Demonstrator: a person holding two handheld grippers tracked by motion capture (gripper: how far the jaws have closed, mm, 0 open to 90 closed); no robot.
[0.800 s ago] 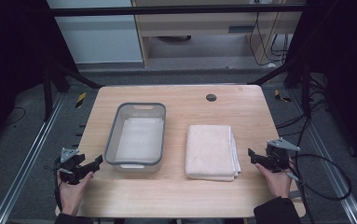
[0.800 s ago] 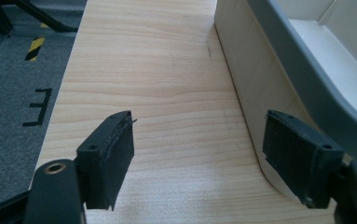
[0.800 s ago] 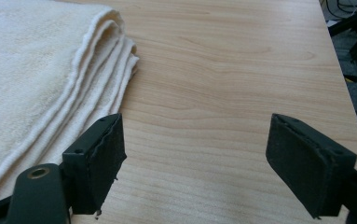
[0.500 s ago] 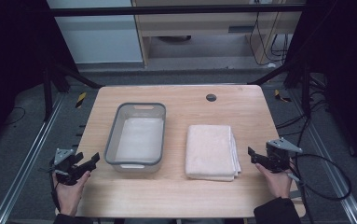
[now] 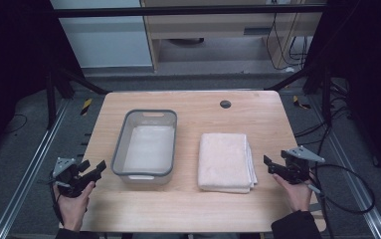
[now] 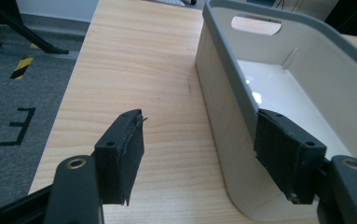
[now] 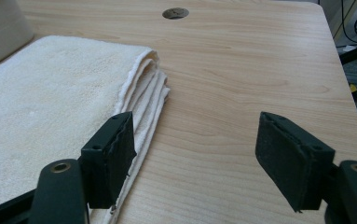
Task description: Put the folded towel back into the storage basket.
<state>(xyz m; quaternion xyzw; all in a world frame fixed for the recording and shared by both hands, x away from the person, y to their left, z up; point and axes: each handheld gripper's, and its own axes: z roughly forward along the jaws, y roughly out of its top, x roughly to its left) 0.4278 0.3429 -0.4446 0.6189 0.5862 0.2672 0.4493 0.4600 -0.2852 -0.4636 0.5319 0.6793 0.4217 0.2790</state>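
The bench (image 5: 188, 209) is carrying two things side by side, well within reach of both hands. The larger is a grey tub (image 5: 147, 144), standing empty on the bench's left half with its long side running away from the person; its open top is leaving room for something to go in, likely the cloth. Just to its right, apart from it, a cream towel (image 5: 225, 162) is lying flat and folded, its layered edges facing the right side, which is giving the right tongs an easy edge to pinch.

The left tongs (image 5: 89, 172) are hovering at the bench's left edge, pointing toward the tub's near corner; in the left gripper view the jaws are standing wide apart with nothing between them, one jaw lining up in front of the tub wall (image 6: 223, 126). The right tongs (image 5: 273, 166) are waiting just beside the towel's right edge, also spread wide and holding nothing, one jaw sitting over the towel's folds (image 7: 143, 93).
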